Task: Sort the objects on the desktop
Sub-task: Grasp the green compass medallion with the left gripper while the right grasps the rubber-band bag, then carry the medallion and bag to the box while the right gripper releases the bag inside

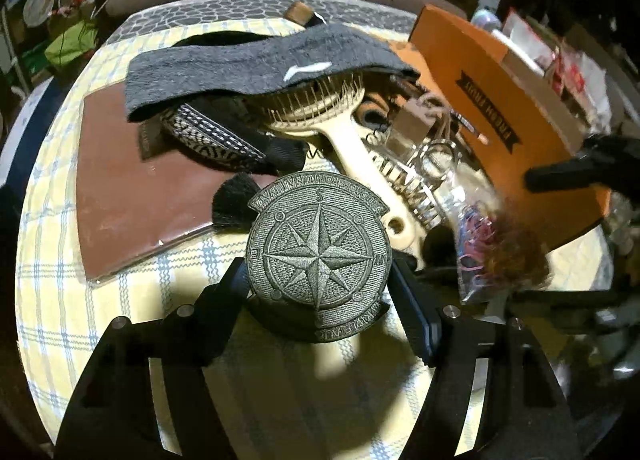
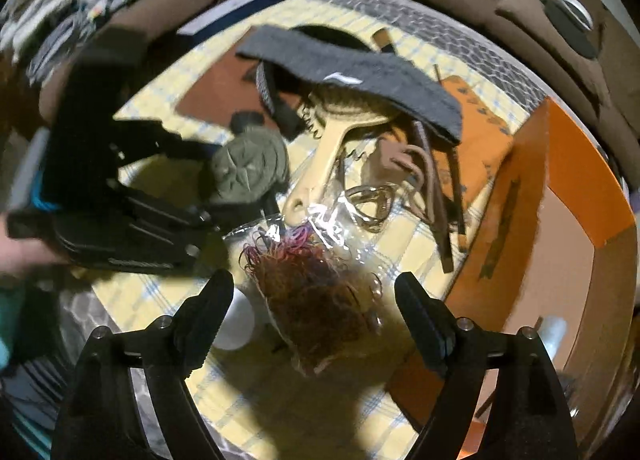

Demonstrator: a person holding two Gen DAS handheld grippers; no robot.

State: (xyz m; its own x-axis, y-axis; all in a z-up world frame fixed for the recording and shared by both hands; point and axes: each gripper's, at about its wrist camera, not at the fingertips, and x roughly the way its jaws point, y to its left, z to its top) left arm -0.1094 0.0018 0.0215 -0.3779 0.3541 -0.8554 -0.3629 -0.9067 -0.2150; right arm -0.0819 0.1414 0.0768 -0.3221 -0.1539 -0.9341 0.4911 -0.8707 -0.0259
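My left claw (image 1: 318,280) pinches the compass-star medallion (image 1: 319,251) by its edges, just above the checked tabletop (image 1: 56,300). My right claw (image 2: 314,308) stands spread over the bag of hair ties (image 2: 316,300) (not touching), beside the orange box (image 2: 560,220).

1. Room beyond the checked tablecloth (image 1: 52,300) is dim; light falls from above, casting hard shadows on it.
2. Right wrist view smeared by motion blur.
3. Fisheye bends the edges.
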